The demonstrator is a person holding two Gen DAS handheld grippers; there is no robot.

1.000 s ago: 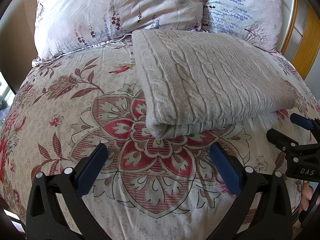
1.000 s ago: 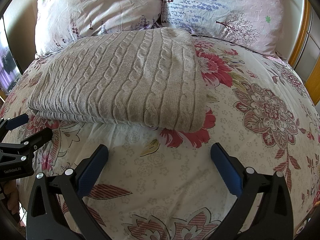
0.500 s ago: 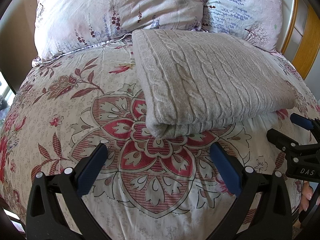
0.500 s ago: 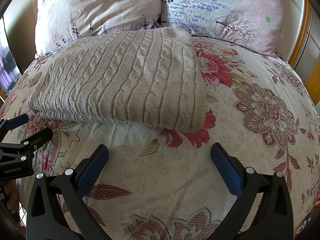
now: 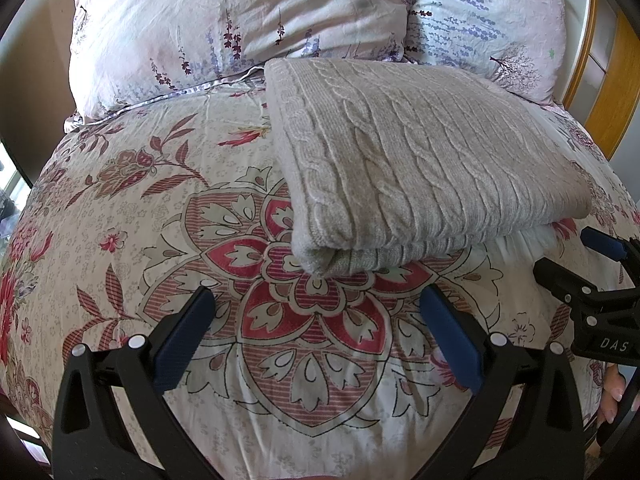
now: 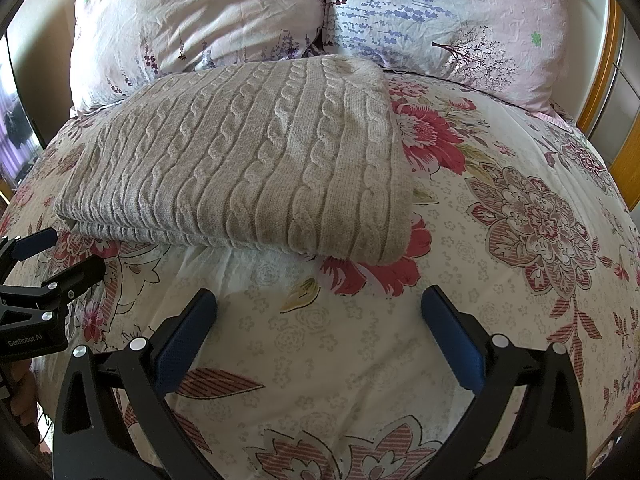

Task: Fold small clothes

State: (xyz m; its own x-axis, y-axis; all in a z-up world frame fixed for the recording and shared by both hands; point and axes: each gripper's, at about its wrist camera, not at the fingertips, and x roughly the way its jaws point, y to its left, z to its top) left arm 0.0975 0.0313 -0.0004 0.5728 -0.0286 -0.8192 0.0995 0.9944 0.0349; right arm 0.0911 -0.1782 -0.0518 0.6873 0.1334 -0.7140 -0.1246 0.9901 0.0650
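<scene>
A beige cable-knit sweater [image 5: 420, 160] lies folded into a thick rectangle on a bed [image 5: 160, 220] covered in floral cotton, its far edge near two crinkled pillows [image 6: 440, 12]. Its raised cables run from the pillows toward the near edge, where stacked layers show. The left tongs [image 5: 316, 332] and right tongs [image 6: 318, 330] both gape empty, short of the sweater.

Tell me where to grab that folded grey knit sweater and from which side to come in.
Grip the cable-knit sweater at its near edge, one corner per gripper: the left gripper at the rolled corner nearest it, the right gripper at the near right corner. Come in low from the front along the floral duvet; the stacked layers show there, so open jaws can likely pinch them all.
</scene>
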